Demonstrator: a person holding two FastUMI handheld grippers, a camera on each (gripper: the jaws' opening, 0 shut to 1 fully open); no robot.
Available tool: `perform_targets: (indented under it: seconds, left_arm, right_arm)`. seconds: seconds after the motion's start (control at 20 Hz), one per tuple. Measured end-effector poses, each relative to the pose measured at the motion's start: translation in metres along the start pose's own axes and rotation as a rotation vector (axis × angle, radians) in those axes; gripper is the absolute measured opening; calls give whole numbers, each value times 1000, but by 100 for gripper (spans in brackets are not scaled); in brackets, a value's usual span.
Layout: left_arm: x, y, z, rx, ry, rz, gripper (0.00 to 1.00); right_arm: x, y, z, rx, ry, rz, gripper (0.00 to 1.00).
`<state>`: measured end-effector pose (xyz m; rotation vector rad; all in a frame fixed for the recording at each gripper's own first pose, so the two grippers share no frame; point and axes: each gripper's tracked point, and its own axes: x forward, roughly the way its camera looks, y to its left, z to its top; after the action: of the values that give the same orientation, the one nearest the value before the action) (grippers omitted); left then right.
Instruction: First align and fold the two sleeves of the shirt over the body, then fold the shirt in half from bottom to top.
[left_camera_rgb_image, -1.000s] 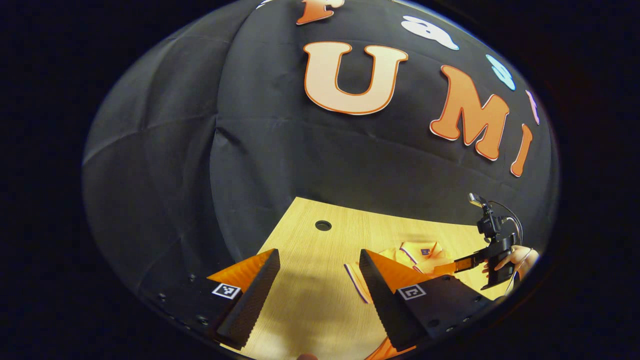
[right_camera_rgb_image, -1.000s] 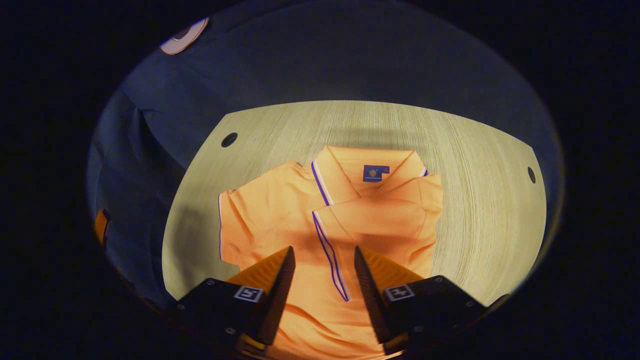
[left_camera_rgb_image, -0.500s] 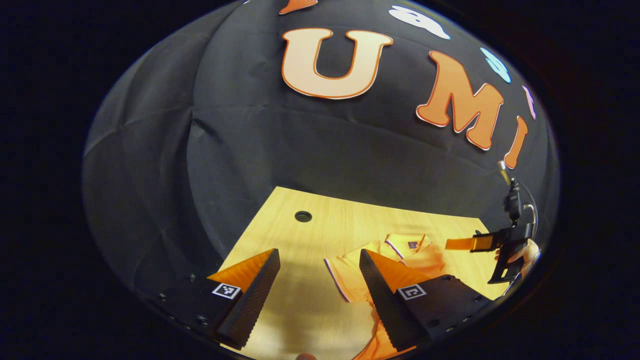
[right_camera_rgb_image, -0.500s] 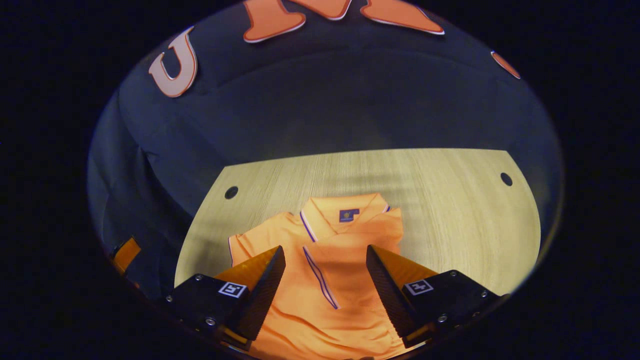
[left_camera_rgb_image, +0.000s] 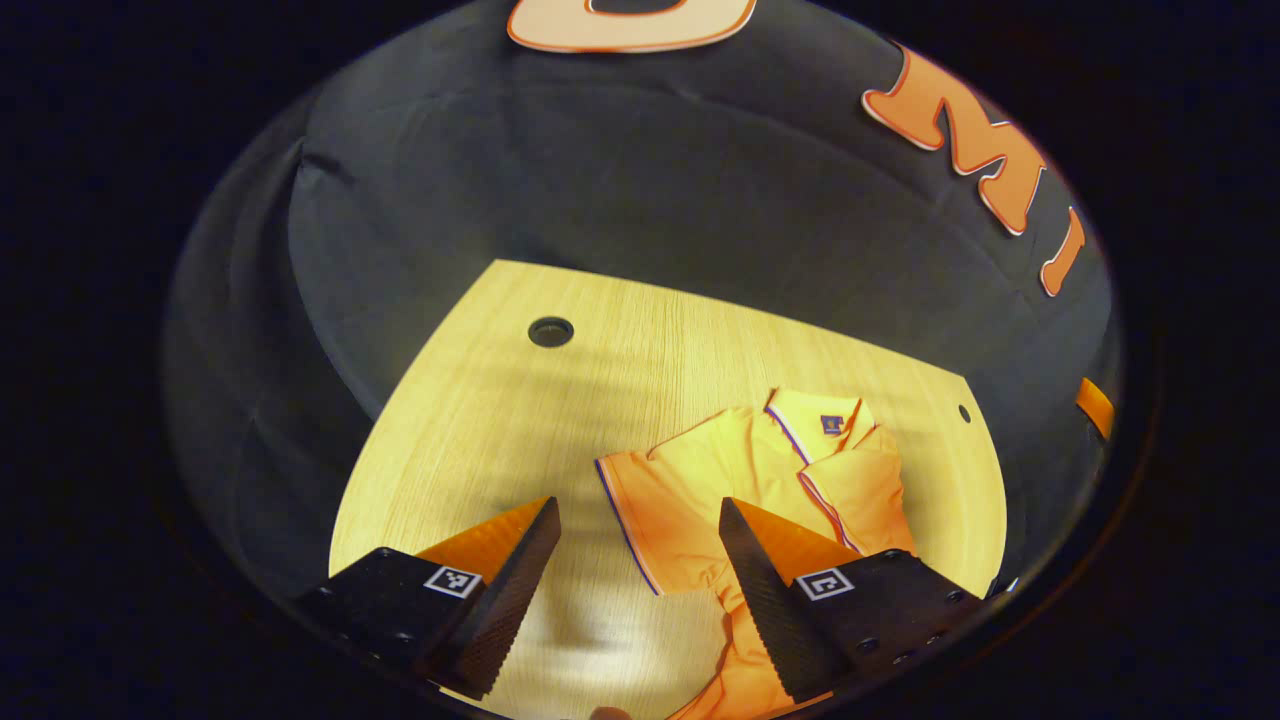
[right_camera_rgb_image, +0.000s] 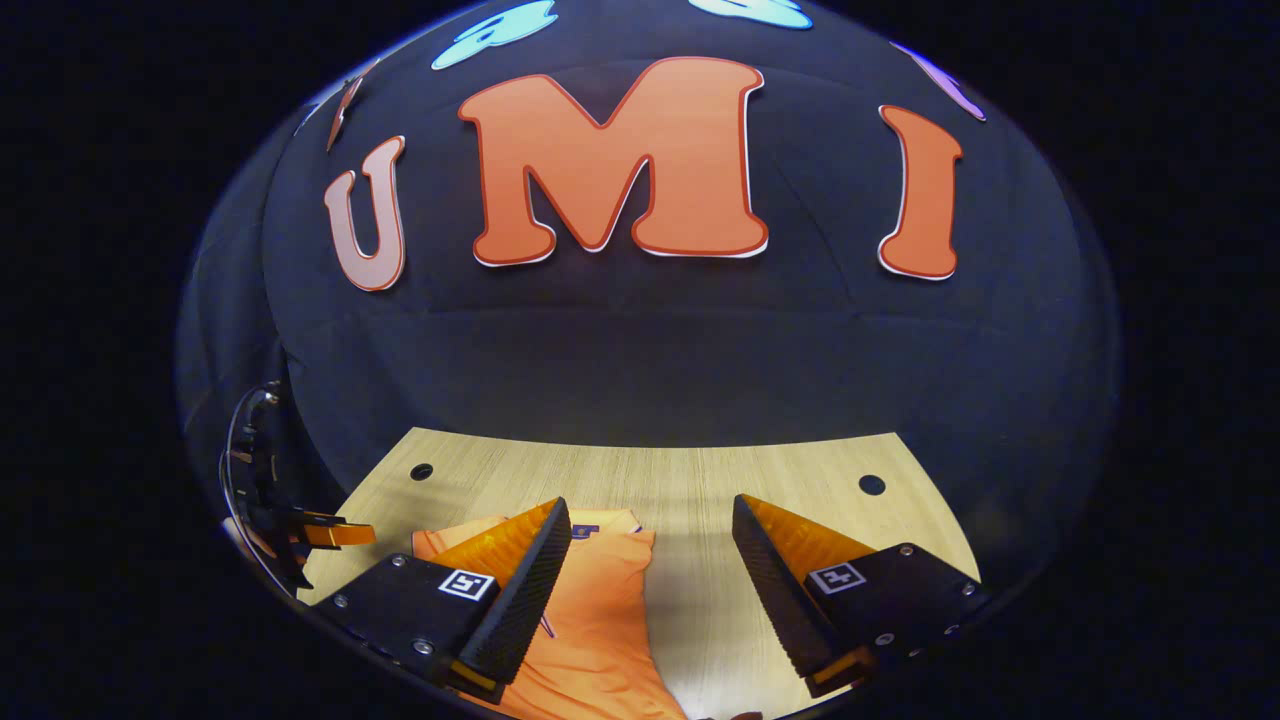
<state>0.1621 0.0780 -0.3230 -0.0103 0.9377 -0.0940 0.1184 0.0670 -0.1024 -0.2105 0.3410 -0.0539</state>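
Observation:
An orange polo shirt (left_camera_rgb_image: 760, 480) with a purple-edged collar lies flat on the wooden table (left_camera_rgb_image: 520, 420). Its right sleeve (left_camera_rgb_image: 860, 495) is folded over the body, while the left sleeve (left_camera_rgb_image: 650, 520) still spreads out to the side. My left gripper (left_camera_rgb_image: 640, 580) hovers open above the table, with the left sleeve's edge between and just beyond its fingers. In the right gripper view, the shirt (right_camera_rgb_image: 600, 620) shows low down, and my right gripper (right_camera_rgb_image: 650, 580) stands open above it, holding nothing. The left gripper (right_camera_rgb_image: 300, 530) also shows at the far left of that view.
The table (right_camera_rgb_image: 700, 480) has round cable holes near its back corners (left_camera_rgb_image: 550, 331) (right_camera_rgb_image: 872, 485) (right_camera_rgb_image: 421, 471). The black booth wall rises right behind the table.
The right gripper has pulled back and up from the shirt and tilted toward the wall, its jaws wider than a second ago. The left gripper has tipped down and swung toward the shirt's left sleeve.

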Motion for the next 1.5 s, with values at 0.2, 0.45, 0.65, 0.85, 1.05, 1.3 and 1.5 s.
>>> perform_targets:
  seconds: [0.2,0.45,0.65,0.85,1.05,1.3,1.5]
  left_arm:
    - [42,5,-19,-27,198,52,98]
    - [76,18,-48,-68,354,141,98]
    - [86,22,-56,-64,393,185,98]
    - [88,20,-59,-30,408,201,96]
    - [91,-2,-61,-20,418,169,8]
    - [82,-10,-53,-42,365,117,1]
    - [56,-36,-28,36,297,65,1]
  right_arm:
    - [-20,-27,0,33,-25,19,98]
    - [-29,-61,-17,62,7,2,99]
    - [-30,-79,-31,93,36,-14,99]
    - [-32,-86,-34,104,39,-18,99]
    - [-34,-89,-32,108,32,-23,99]
    - [-38,-96,-30,95,9,-54,98]
    - [-43,-93,-21,83,-26,-56,99]
